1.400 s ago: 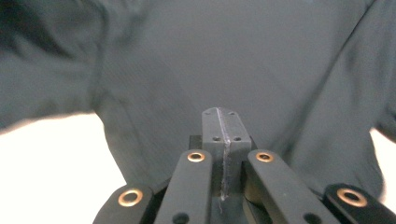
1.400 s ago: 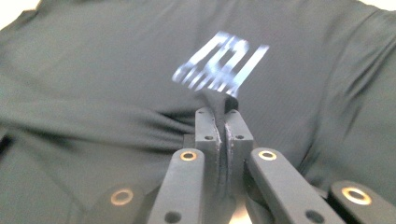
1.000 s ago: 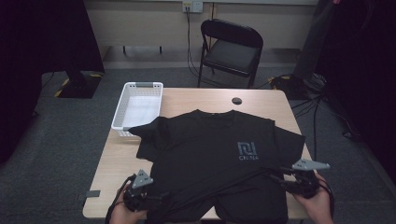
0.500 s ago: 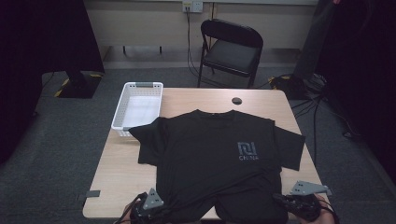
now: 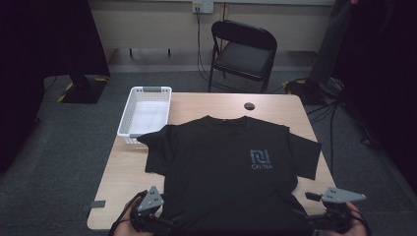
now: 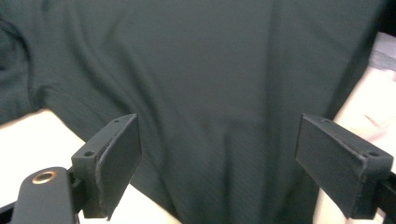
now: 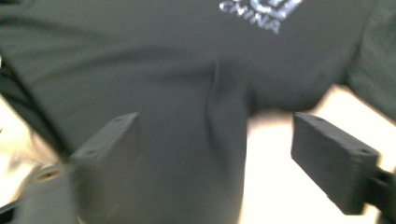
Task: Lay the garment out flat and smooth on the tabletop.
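black t-shirt (image 5: 226,162) lies flat, collar pointing toward the chair (image 5: 244,49), both grippers' jaws just opened, empty.

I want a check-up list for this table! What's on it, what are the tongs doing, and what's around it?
Surface: light wooden table with a small round dark spot near its far edge.
Job's things: black T-shirt spread flat, chest print facing up, hem towards the person.
Clutter: empty white basket at the far left; one sleeve overlaps its near end.
Grippers: left tongs and right tongs have just been opening; both stand open over the hem, pads off the cloth.
Cables: black leads trail from both tongs; more lie on the floor at the right.
Surroundings: black folding chair beyond the table, grey carpet, wall socket.
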